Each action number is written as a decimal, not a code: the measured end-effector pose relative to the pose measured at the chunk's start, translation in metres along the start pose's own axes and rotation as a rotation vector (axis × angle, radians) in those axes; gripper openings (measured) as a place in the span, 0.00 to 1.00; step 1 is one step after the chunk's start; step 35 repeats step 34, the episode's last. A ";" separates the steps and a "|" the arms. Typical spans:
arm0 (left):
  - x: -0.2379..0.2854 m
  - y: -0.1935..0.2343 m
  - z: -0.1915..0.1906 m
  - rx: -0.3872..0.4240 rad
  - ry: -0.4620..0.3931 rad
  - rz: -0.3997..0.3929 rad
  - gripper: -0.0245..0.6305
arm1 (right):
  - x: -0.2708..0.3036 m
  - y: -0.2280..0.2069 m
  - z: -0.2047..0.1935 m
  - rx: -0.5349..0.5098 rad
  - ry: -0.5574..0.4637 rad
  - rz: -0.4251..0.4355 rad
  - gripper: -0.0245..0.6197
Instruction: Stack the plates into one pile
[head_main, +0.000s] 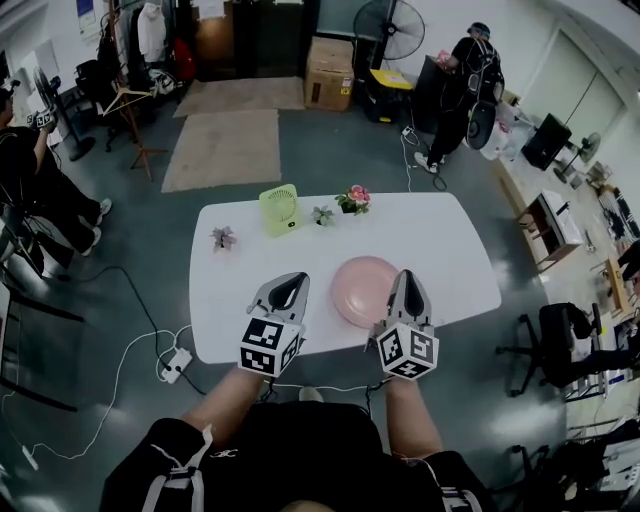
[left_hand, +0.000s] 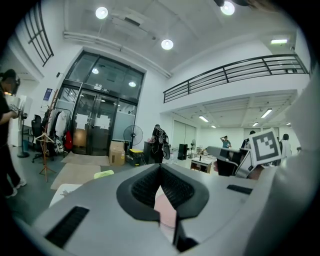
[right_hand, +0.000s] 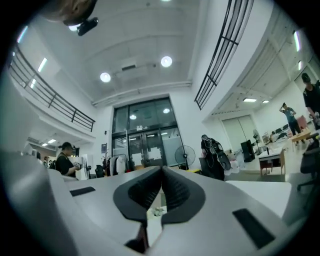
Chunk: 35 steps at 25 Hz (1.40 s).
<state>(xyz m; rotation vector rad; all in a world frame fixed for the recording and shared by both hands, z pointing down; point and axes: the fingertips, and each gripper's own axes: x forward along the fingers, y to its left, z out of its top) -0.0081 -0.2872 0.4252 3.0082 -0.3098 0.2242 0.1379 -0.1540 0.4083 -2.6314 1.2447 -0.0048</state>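
A pink plate (head_main: 360, 291) lies on the white table (head_main: 445, 250), near its front edge and right of centre. Whether it is one plate or a pile I cannot tell. My left gripper (head_main: 290, 282) hovers left of the plate, its jaws closed tip to tip with nothing between them. My right gripper (head_main: 407, 279) is by the plate's right rim, jaws also together and empty. In the left gripper view the pink plate (left_hand: 167, 210) shows low through the gap behind the joined tips of the left gripper (left_hand: 160, 168). The right gripper (right_hand: 161, 171) points level across the room.
At the table's back stand a small green fan (head_main: 281, 209), a pink flower pot (head_main: 353, 199) and two little plants (head_main: 322, 214) (head_main: 222, 237). A power strip (head_main: 176, 364) and cables lie on the floor at left. People stand at the far left (head_main: 30, 180) and far back (head_main: 465, 80).
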 end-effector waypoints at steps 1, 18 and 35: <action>0.001 -0.001 0.000 0.002 0.000 -0.003 0.06 | -0.001 0.007 0.009 0.006 -0.009 0.020 0.06; -0.011 0.016 0.007 0.017 -0.003 0.022 0.06 | -0.007 0.058 0.009 -0.069 0.026 0.132 0.06; -0.025 0.027 0.001 0.020 0.004 0.028 0.06 | -0.012 0.082 0.000 -0.090 0.044 0.168 0.06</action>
